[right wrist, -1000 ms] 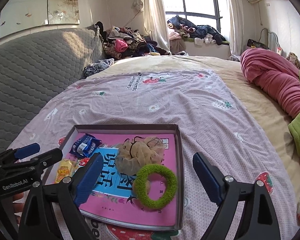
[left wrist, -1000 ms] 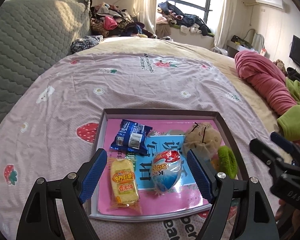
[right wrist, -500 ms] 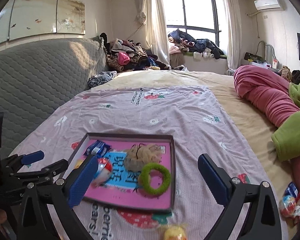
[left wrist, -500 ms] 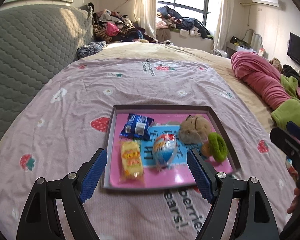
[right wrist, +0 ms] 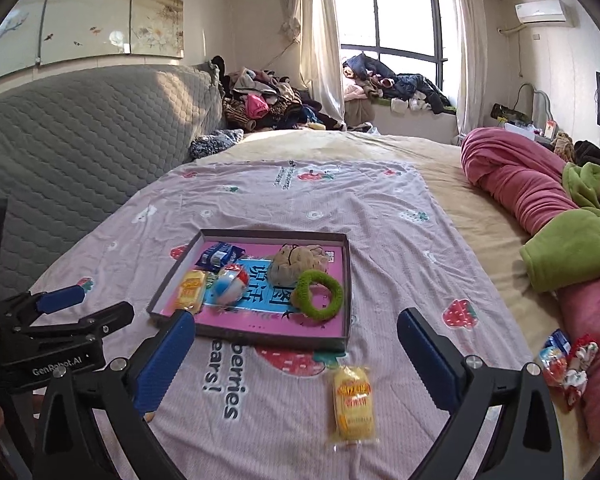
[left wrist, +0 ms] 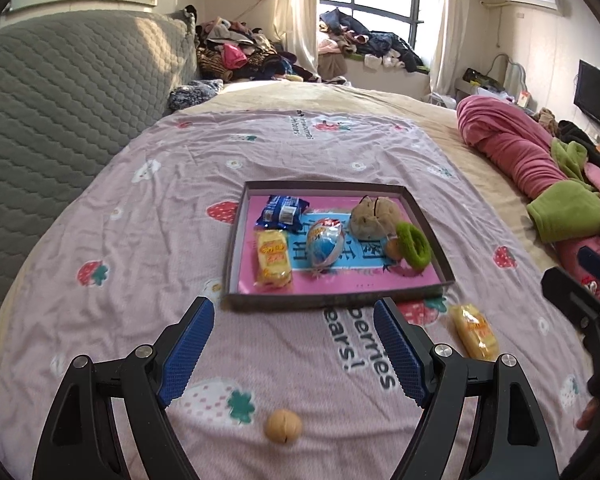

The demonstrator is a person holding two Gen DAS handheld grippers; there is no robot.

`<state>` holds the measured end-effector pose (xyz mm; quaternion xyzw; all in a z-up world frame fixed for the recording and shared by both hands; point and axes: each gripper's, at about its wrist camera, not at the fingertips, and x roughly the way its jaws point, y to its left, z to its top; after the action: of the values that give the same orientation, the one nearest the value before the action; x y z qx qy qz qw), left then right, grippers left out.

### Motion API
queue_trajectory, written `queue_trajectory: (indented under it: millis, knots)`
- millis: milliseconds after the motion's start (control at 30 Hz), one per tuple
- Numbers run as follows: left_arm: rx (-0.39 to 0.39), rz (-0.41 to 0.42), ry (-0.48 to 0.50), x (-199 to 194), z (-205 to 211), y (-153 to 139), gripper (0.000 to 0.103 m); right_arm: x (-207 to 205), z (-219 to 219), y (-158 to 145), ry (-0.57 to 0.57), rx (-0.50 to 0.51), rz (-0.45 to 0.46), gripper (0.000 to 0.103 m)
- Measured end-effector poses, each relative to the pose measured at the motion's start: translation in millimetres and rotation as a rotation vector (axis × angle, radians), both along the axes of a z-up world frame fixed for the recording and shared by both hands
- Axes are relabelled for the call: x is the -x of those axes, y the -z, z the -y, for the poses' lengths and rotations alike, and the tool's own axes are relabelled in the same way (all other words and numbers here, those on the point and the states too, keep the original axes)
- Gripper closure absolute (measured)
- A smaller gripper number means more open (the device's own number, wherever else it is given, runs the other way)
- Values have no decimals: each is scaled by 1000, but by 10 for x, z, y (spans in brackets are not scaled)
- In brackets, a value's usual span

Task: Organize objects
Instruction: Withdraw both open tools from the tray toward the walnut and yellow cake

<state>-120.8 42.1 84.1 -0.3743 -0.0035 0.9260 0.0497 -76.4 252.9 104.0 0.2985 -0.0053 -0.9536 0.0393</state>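
A shallow box (left wrist: 336, 299) (right wrist: 252, 332) on the bed holds a blue snack packet (left wrist: 282, 212), a yellow cake packet (left wrist: 274, 258), a blue-red-white packet (left wrist: 325, 242), a beige scrunchie (left wrist: 372, 216) and a green scrunchie (left wrist: 414, 246) (right wrist: 318, 294). Outside it lie a second yellow cake packet (left wrist: 474, 332) (right wrist: 353, 404), a small round walnut-like thing (left wrist: 283, 426) and small packets (right wrist: 566, 360) at the right. My left gripper (left wrist: 294, 344) is open and empty, short of the box. My right gripper (right wrist: 296, 358) is open and empty, above the loose cake packet.
The pink strawberry sheet (left wrist: 148, 240) covers the bed. A grey quilted headboard (left wrist: 60, 92) stands at the left. A rolled pink and green blanket (left wrist: 540, 168) lies along the right. Clothes (right wrist: 260, 100) pile up at the back by the window.
Both grippers have pulled back and up from the box. More of the sheet shows now, with the loose cake packet and the round thing in view.
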Motion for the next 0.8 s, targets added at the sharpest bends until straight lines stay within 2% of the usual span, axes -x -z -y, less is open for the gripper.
queue_trajectory:
  millis: [500,633,800]
  knots:
    - [27,17,-24,-587,200,-9,20,-592,-170,-212,42,-15,-12,1]
    - [41,10,-15,-684,170,83,20,-646,-198,-155,45,-33,-2,1]
    - [48,46,-12,-673,155,316,20,-645,-223,11,45,-38,27,1]
